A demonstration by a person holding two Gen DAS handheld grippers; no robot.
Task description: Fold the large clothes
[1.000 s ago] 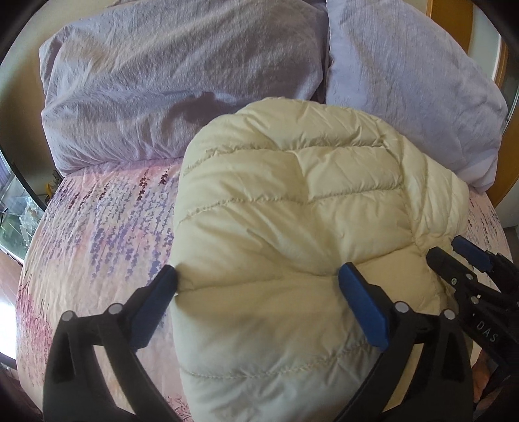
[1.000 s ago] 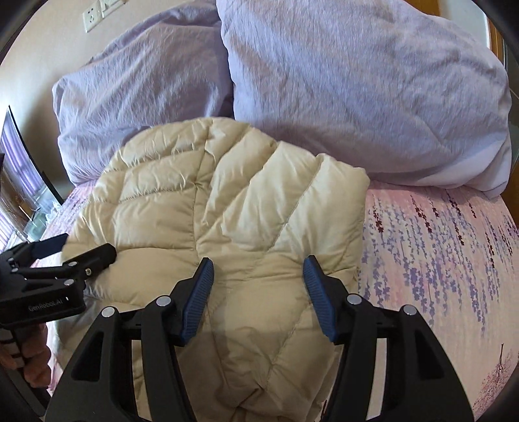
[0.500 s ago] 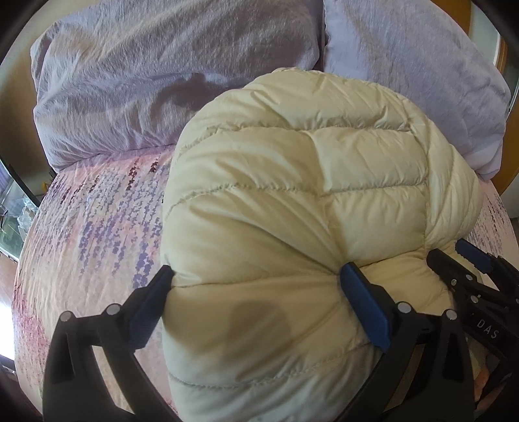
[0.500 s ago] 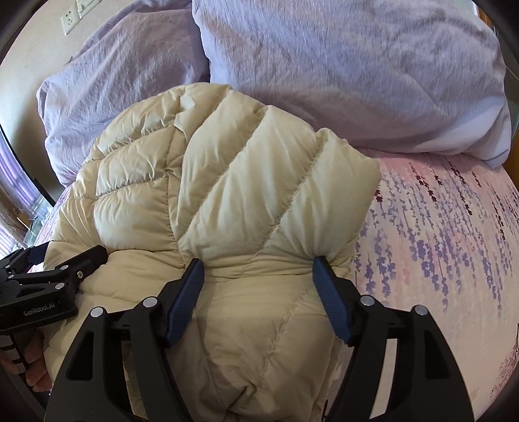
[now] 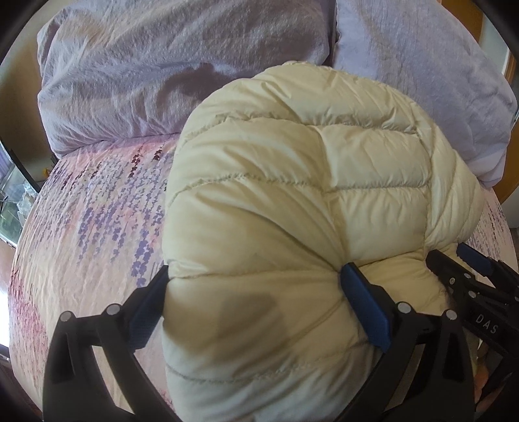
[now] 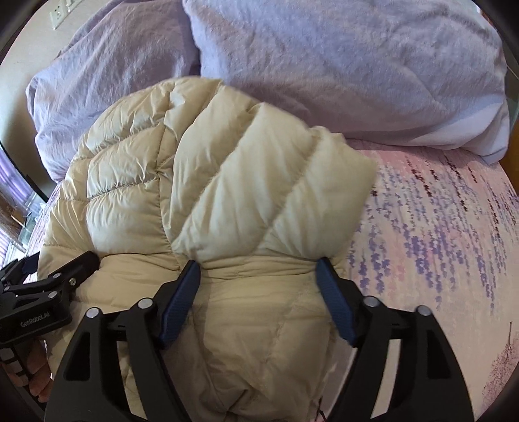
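A cream quilted puffer jacket lies bunched on the flowered bedspread; it also shows in the right wrist view. My left gripper has wide jaws pressed on both sides of the jacket's near left part, squeezing the padding. My right gripper straddles the near right part the same way. Each gripper shows in the other's view, the right one and the left one. The jacket's far part bulges up above the fingers.
Two lilac pillows lie against the headboard just beyond the jacket. The bedspread stretches to the right. A wall socket is at upper left. A bedside area lies off the bed's left edge.
Both grippers pushed forward into the jacket and lifted; the far part puffed up and rose toward the pillows. The jaws stayed about as wide.
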